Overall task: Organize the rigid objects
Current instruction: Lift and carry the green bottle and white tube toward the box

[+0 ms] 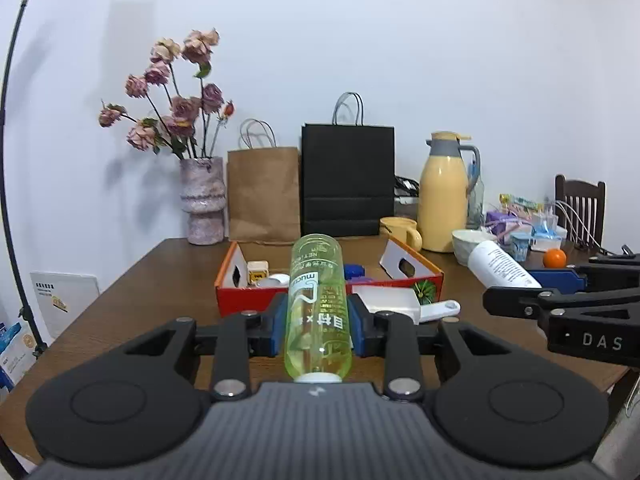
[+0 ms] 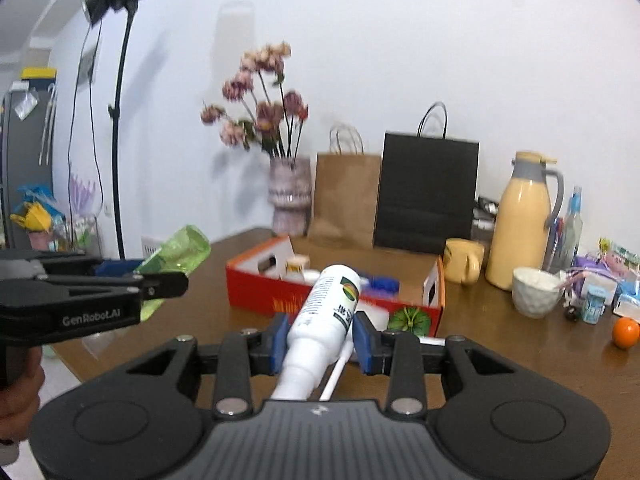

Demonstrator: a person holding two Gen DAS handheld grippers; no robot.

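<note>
Left wrist: left claw (image 1: 318,326) grips green bottle (image 1: 318,304); right claw (image 2: 320,338) grips white bottle (image 2: 324,316), above table edge.

Bare tabletop (image 1: 132,280) left of red box (image 1: 320,294); bags (image 1: 346,184) wall off rear.

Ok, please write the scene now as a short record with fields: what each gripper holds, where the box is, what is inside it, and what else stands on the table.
left gripper: shut on the green bottle, held above the table
right gripper: shut on the white bottle, also held above the table
red box: open, on the table ahead of both grippers
box contents: several small items, one blue; hard to identify
behind box: vase of flowers, brown bag, black bag
right side: yellow jug, yellow mug, white bowl, orange
</note>
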